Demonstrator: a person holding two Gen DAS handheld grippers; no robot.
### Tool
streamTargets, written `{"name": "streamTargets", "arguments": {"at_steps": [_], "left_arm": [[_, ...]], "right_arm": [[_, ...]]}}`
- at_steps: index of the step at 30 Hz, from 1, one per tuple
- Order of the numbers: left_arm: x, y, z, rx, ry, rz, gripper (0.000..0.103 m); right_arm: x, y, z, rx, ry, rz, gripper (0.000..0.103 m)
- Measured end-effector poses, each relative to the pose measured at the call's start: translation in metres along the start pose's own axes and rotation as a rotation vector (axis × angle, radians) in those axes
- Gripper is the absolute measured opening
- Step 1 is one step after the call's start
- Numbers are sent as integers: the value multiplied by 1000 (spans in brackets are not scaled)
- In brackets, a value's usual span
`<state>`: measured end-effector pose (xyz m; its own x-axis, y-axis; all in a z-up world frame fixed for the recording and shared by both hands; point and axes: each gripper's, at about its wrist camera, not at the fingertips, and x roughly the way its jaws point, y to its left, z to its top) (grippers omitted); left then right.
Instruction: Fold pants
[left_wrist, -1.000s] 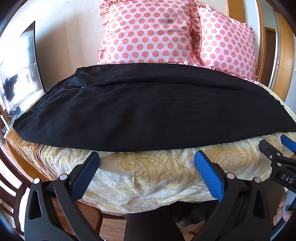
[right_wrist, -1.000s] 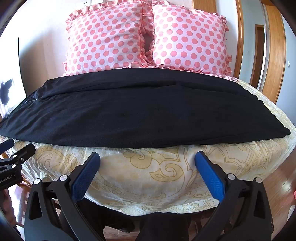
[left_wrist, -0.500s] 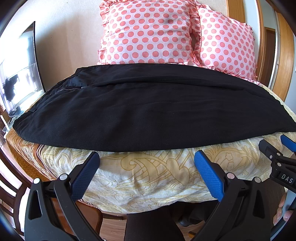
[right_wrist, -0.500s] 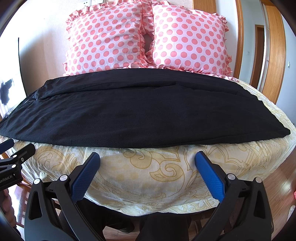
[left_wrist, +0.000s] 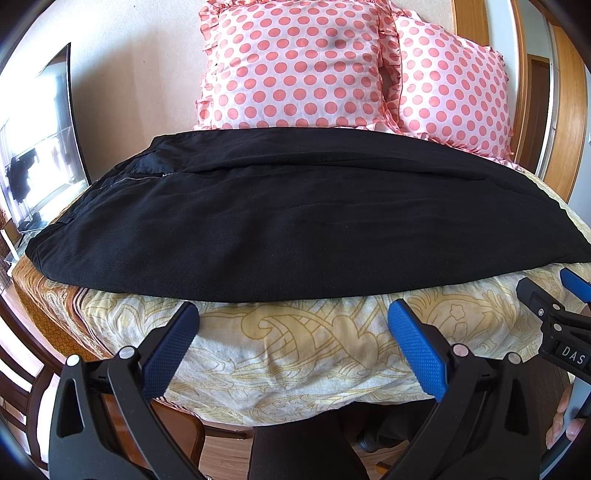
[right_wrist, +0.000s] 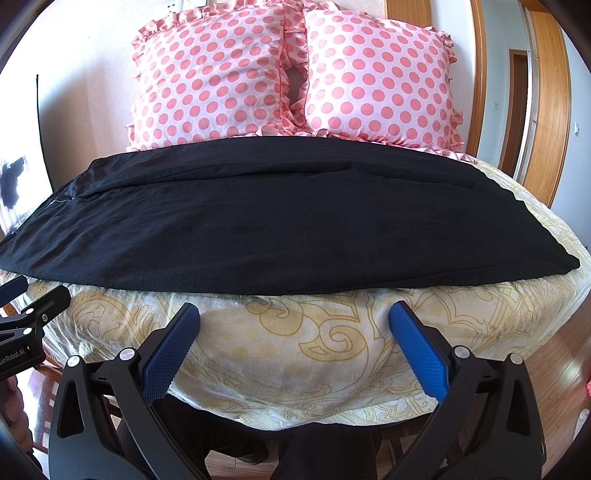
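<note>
Black pants (left_wrist: 295, 221) lie flat across the bed, waistband and zipper at the left, leg ends at the right; they also show in the right wrist view (right_wrist: 288, 225). My left gripper (left_wrist: 293, 325) is open and empty, over the yellow patterned sheet (left_wrist: 295, 350) just short of the pants' near edge. My right gripper (right_wrist: 295, 325) is open and empty, also just short of the near edge. The right gripper shows at the right edge of the left wrist view (left_wrist: 557, 317); the left gripper shows at the left edge of the right wrist view (right_wrist: 33, 317).
Two pink polka-dot pillows (left_wrist: 299, 66) (right_wrist: 376, 77) lean against the wall behind the pants. A window or mirror (left_wrist: 37, 147) stands at the left. A wooden chair (left_wrist: 22, 376) is at lower left. A wooden door frame (right_wrist: 543, 103) is at the right.
</note>
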<state>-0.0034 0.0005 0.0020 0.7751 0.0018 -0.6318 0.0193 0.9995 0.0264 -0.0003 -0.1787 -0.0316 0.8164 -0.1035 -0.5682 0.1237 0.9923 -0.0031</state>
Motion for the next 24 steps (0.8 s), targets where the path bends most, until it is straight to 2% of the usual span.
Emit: {"name": "streamTargets", "arguments": {"at_steps": [24], "left_arm": [[-1,-1,-1,0,-5,0,101]], "right_arm": [[0,3,-1,0,-1,0,102]]}}
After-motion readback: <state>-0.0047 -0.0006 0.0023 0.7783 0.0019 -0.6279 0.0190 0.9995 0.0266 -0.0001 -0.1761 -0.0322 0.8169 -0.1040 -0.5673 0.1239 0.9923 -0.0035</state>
